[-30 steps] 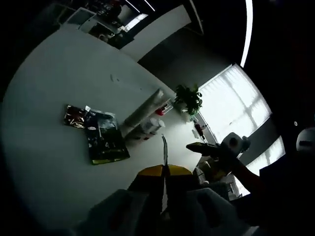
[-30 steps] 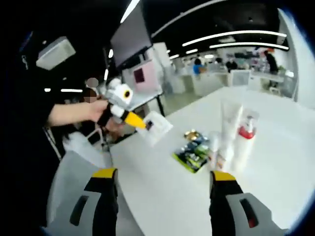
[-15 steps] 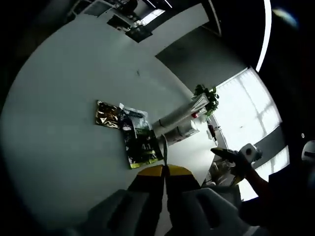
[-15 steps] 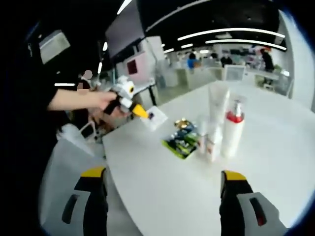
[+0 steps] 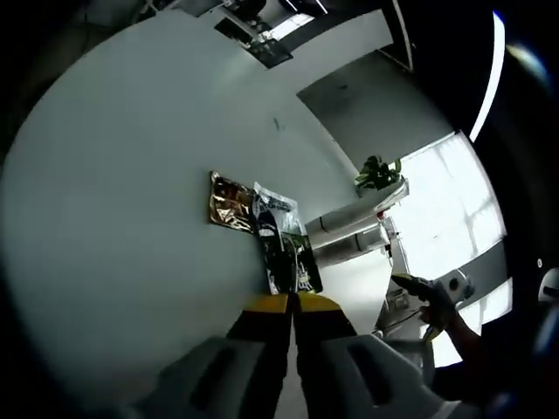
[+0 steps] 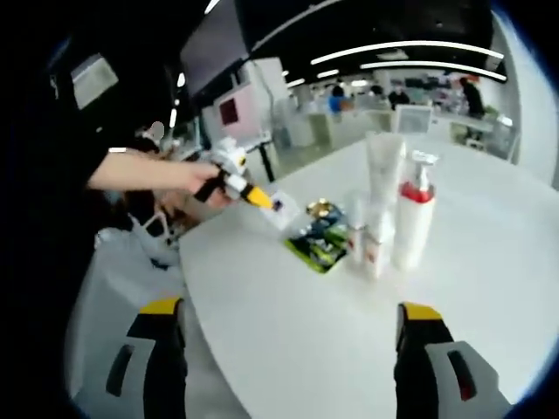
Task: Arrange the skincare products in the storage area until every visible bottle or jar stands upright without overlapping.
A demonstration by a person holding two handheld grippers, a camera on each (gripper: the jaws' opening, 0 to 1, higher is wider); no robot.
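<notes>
The white table (image 6: 489,288) is carrying a standing tube (image 6: 383,173), a pump bottle (image 6: 413,223), small bottles (image 6: 368,247) and sachets (image 6: 319,242) together. The left gripper (image 6: 262,198) is pinching a white card (image 6: 281,209); the right gripper (image 6: 288,336) is gaping wide.

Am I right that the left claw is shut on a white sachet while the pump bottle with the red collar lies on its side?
Not quite. The pump bottle stands upright on the table, as the right gripper view shows. The left claw is shut on the white sachet.
</notes>
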